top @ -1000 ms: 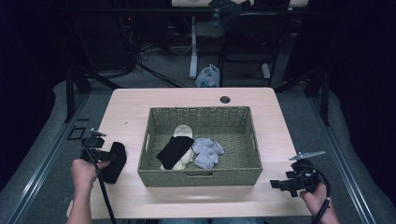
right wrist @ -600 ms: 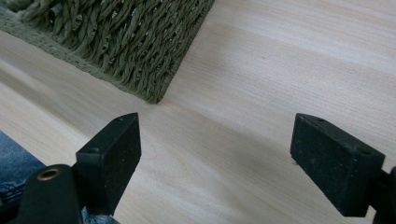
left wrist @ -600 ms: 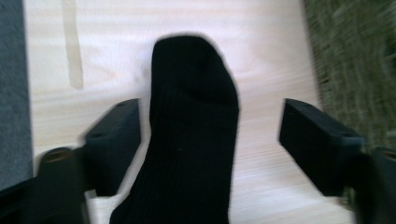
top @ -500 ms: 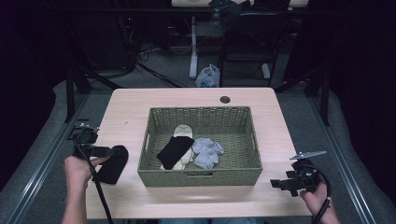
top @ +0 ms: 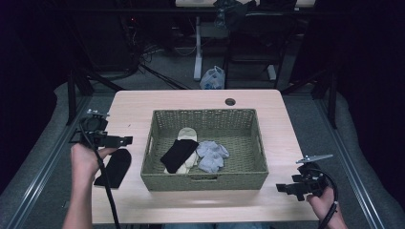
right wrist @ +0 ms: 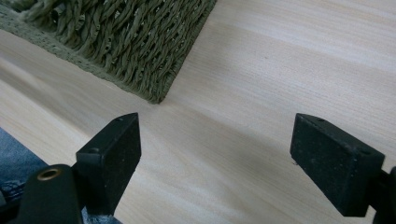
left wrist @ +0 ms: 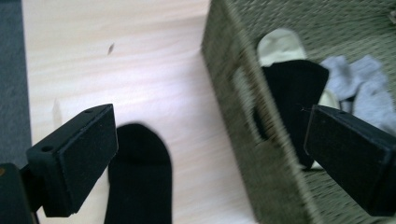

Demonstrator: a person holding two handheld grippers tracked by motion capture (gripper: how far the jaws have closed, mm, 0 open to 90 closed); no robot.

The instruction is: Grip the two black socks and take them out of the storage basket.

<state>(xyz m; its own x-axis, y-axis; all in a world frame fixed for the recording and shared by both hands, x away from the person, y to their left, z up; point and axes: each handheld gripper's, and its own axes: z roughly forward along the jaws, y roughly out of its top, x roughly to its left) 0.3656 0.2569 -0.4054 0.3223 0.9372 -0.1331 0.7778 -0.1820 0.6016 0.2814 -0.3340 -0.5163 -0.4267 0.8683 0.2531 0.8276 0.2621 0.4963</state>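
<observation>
A woven olive basket (top: 205, 113) stands mid-table. Inside it lie a black sock (top: 179, 152) over a cream sock (top: 187, 135), with grey socks (top: 212, 155) beside them. Another black sock (top: 114, 167) lies flat on the table left of the basket. My left gripper (top: 125, 140) hovers just above and behind that sock, open and holding nothing, pointing at the basket. In the left gripper view its wide-open jaws frame the table sock (left wrist: 140, 177) and the basket wall (left wrist: 243, 116). My right gripper (top: 282, 187) is open at the table's front right, near the basket corner (right wrist: 140, 42).
A round cable hole (top: 230, 101) sits at the table's far edge. Bare wood (top: 296, 143) runs right of the basket and along the front. A white bag (top: 213, 78) and table legs stand on the floor beyond.
My left gripper has lifted away from the black sock on the table and turned toward the basket. The sock lies flat. The right gripper has not moved.
</observation>
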